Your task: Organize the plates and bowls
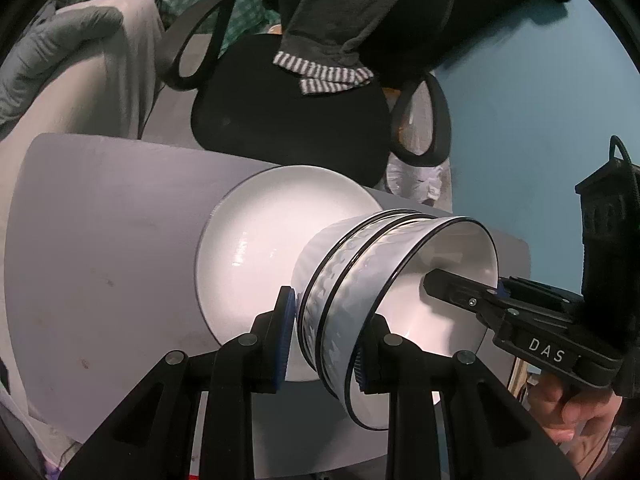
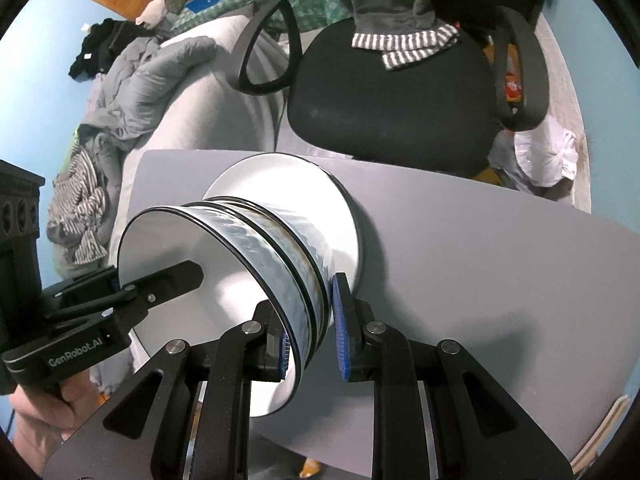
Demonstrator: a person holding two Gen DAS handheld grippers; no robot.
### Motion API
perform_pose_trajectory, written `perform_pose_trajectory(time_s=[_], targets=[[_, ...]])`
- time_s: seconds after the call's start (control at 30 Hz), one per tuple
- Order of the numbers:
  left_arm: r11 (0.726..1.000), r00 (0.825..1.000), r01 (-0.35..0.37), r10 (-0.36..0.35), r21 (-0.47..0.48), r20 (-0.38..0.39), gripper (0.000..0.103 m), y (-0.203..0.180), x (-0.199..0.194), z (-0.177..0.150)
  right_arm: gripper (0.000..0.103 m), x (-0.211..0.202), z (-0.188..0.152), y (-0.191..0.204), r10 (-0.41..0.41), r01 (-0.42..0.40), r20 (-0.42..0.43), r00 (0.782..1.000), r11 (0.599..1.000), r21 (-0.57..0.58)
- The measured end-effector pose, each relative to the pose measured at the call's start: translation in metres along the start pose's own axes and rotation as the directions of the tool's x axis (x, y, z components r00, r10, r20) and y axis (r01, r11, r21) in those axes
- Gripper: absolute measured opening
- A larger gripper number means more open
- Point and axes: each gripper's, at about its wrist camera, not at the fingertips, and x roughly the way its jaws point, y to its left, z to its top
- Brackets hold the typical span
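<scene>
Carrying nested bowls (image 1: 400,280) over the white plate (image 1: 256,240).
Left view: left gripper (image 1: 324,344) pinches the near rim wall. Right view: right gripper (image 2: 312,332) clamps the opposite rim; stiff, slick, breakable, so grip walls.

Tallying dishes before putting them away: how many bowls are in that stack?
3, nested above the plate: top bowl, middle bowl, bottom bowl. More may hide inside.

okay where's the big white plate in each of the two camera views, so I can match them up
Left wrist view: the white plate lies centre-left on the grey table, left of and behind the stacked bowls.
Right wrist view: the white plate sits upper-centre, mostly hidden behind the stacked bowls.
Shared landmark: the black office chair behind the table.
</scene>
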Motion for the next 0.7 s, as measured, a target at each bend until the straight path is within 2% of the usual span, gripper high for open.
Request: perform_pose_trajectory(time_s=[0.2,0.7], targets=[[1.0,1.0,-0.001,0.001,-0.024,-0.024,0.025,0.017,0.009,0.009,0.019,0.016,0.011,0.007,-0.018,0.018,-0.025,1.0,1.0,0.001],[0.999,0.998,-0.015,0.012,-0.046,-0.054,0.025,0.025,0.02,0.012,0.019,0.031,0.027,0.013,-0.036,0.036,-0.072,0.997,0.999,0.001]])
